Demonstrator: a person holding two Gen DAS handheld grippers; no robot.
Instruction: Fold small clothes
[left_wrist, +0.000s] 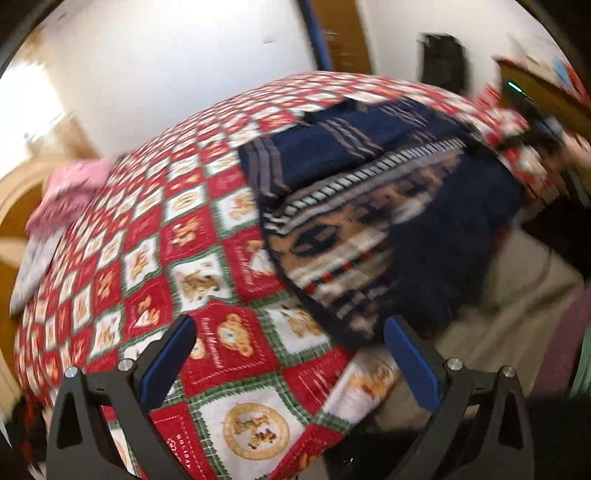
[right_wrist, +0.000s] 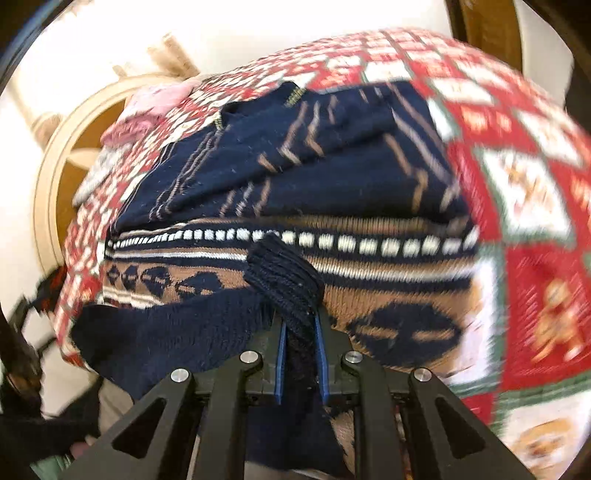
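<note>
A navy knitted sweater (right_wrist: 295, 177) with tan and white patterned bands lies partly folded on a red, white and green teddy-bear quilt (right_wrist: 532, 192). My right gripper (right_wrist: 301, 325) is shut on a ribbed navy cuff (right_wrist: 284, 273) of that sweater, the knit bunched between its blue pads and drawn over the patterned band. In the left wrist view the same sweater (left_wrist: 388, 206) lies at the right of the quilt (left_wrist: 177, 236). My left gripper (left_wrist: 291, 332) hovers over the quilt near the sweater's lower edge, jaws wide apart with nothing between them.
A pink garment (left_wrist: 70, 192) lies at the quilt's far left edge, seen too as a pink garment (right_wrist: 147, 107) in the right wrist view. A curved wooden frame (right_wrist: 55, 173) rises behind the bed. The bed's near edge drops to pale floor (left_wrist: 509, 314).
</note>
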